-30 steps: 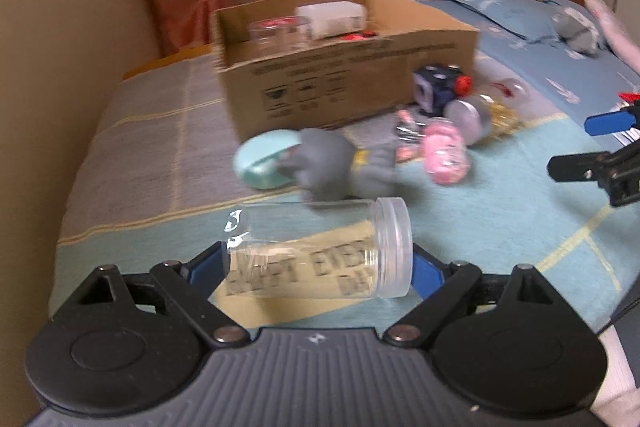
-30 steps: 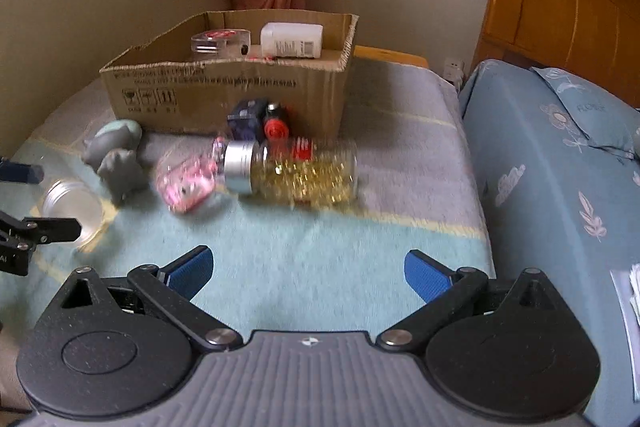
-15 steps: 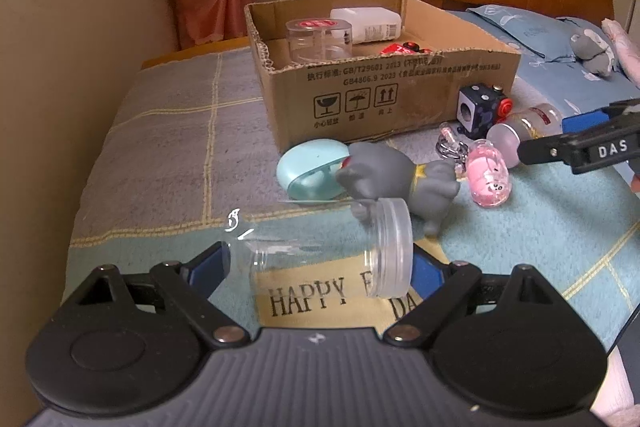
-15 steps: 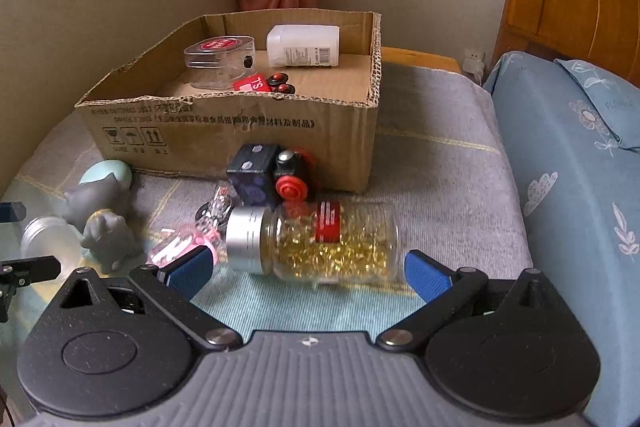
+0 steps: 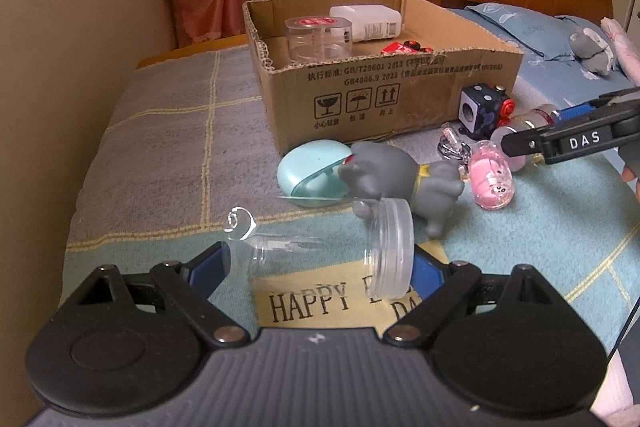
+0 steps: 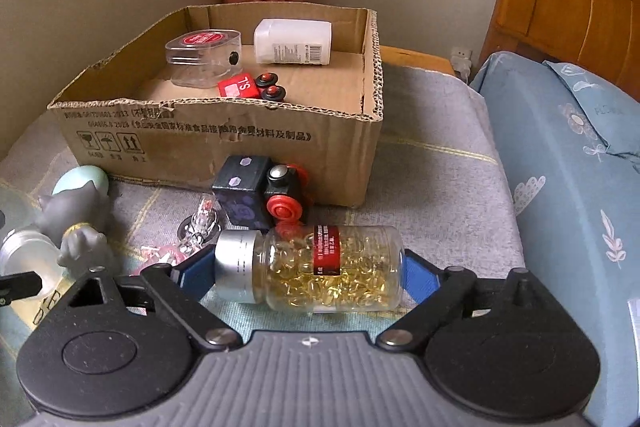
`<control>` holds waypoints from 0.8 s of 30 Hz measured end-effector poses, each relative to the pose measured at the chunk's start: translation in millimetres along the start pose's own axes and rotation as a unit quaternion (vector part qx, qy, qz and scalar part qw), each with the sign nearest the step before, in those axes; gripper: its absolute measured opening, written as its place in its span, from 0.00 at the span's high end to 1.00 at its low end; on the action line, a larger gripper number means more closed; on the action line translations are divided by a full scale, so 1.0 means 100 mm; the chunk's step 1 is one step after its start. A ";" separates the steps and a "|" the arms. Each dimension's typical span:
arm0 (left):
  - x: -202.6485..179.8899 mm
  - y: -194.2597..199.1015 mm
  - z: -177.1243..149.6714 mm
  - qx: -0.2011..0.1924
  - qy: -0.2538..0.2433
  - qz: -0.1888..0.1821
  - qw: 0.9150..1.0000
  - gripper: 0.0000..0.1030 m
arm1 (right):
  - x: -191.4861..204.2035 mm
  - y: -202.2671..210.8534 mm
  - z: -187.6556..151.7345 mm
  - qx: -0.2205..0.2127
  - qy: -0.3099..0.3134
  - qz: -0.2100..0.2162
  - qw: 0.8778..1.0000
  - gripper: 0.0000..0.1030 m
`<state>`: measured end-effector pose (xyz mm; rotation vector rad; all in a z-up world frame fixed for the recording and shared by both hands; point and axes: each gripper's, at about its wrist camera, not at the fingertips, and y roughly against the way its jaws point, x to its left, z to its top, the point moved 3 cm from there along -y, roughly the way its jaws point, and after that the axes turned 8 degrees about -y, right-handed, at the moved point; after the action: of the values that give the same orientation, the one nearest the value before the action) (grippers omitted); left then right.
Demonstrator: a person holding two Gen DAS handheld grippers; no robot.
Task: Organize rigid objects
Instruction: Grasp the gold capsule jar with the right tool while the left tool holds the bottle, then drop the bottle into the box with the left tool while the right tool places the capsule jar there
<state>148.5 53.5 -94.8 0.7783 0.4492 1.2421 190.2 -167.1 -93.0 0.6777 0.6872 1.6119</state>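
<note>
Left wrist view: left hand-held gripper [image 5: 322,263] clamps a clear, empty plastic jar with a ribbed screw lid [image 5: 332,253], held sideways, lid to the right, just above the bed's blanket [image 5: 160,155]. Right hand-held gripper [image 6: 306,271] straddles a clear bottle of golden capsules with a silver cap and red label [image 6: 316,273] lying sideways on the blanket near the open brown cardboard box [image 6: 224,135]; pads [image 6: 414,277] at both ends, contact unclear.

I see the empty clear jar [image 5: 320,251] lying sideways near me, and the capsule bottle [image 6: 316,269] lying sideways before the cardboard box [image 6: 224,135].
</note>
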 end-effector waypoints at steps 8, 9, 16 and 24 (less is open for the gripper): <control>0.00 0.18 0.04 0.009 -0.012 0.006 1.000 0.13 | -0.01 0.13 -0.09 0.014 0.032 0.006 0.999 0.07; 0.00 0.22 0.05 0.007 -0.016 0.008 1.000 0.13 | -0.02 0.16 -0.10 0.015 0.037 0.007 0.999 0.07; -0.07 0.46 0.19 -0.004 -0.047 0.003 0.999 0.13 | -0.02 0.41 -0.07 0.009 0.071 0.021 0.997 0.07; -0.13 0.62 0.61 -0.033 -0.081 -0.021 0.996 0.13 | -0.01 0.74 0.19 -0.020 0.081 0.051 0.995 0.07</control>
<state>145.7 31.5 -9.3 0.8018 0.2902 1.1386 156.5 -176.5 -24.7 0.5642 0.7459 1.7846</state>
